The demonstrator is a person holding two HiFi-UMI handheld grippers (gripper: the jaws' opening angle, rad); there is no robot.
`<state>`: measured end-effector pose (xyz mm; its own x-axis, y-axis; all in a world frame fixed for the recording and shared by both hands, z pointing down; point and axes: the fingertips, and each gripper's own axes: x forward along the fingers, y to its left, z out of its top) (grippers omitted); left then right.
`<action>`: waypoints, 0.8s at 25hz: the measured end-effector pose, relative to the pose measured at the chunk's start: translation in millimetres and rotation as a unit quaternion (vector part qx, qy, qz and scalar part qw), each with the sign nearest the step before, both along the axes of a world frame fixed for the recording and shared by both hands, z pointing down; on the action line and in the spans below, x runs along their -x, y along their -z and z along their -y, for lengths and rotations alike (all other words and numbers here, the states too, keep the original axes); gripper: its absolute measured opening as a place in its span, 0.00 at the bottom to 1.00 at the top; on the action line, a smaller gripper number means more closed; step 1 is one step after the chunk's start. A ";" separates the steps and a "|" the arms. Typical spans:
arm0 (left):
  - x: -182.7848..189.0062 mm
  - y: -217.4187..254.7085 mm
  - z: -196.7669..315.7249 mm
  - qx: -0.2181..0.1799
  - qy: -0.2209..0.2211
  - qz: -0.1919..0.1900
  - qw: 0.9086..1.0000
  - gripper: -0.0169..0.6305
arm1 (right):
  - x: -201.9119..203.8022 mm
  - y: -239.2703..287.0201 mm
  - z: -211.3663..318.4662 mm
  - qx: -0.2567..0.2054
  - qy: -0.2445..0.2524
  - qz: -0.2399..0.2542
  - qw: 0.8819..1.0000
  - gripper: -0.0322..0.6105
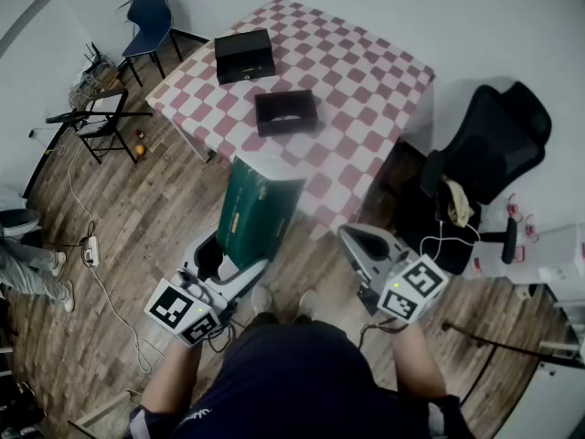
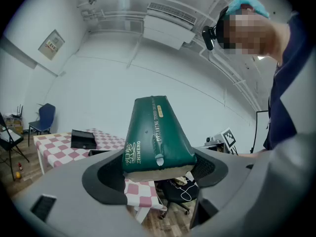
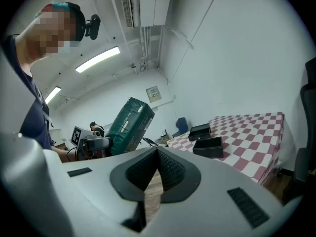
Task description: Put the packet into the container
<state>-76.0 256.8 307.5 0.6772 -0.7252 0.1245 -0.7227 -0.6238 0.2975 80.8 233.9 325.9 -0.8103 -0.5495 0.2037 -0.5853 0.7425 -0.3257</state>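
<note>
Packet [image 1: 258,218] | left tool [image 1: 230,265] spread wide, clamping it | right tool [image 1: 349,236] pressed together, empty

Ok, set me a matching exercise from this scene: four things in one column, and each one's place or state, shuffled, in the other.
Things:
1. green packet
2. right gripper
3. open black container
4. blue chair

Places or states:
A. standing on the floor, off the table
B. clamped between the jaws of the left gripper
C. jaws together, nothing between them
D. resting on the checkered table

Pairs: 1-B, 2-C, 3-D, 4-A
</note>
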 end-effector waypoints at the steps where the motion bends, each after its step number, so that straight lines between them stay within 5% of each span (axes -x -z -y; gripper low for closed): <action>1: -0.8 -0.4 0.1 0.000 0.000 0.000 1.000 0.68 | 0.2 -0.5 -0.6 0.001 0.001 0.000 1.000 0.07; 20: -57.3 -14.2 -4.3 0.004 0.022 0.017 1.000 0.67 | -54.8 -23.0 4.2 0.010 -0.015 -0.011 1.000 0.08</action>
<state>-18.7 261.0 321.7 0.6403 -0.7525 0.1540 -0.7590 -0.5891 0.2773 135.5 229.7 348.9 -0.7883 -0.5696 0.2326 -0.6150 0.7172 -0.3277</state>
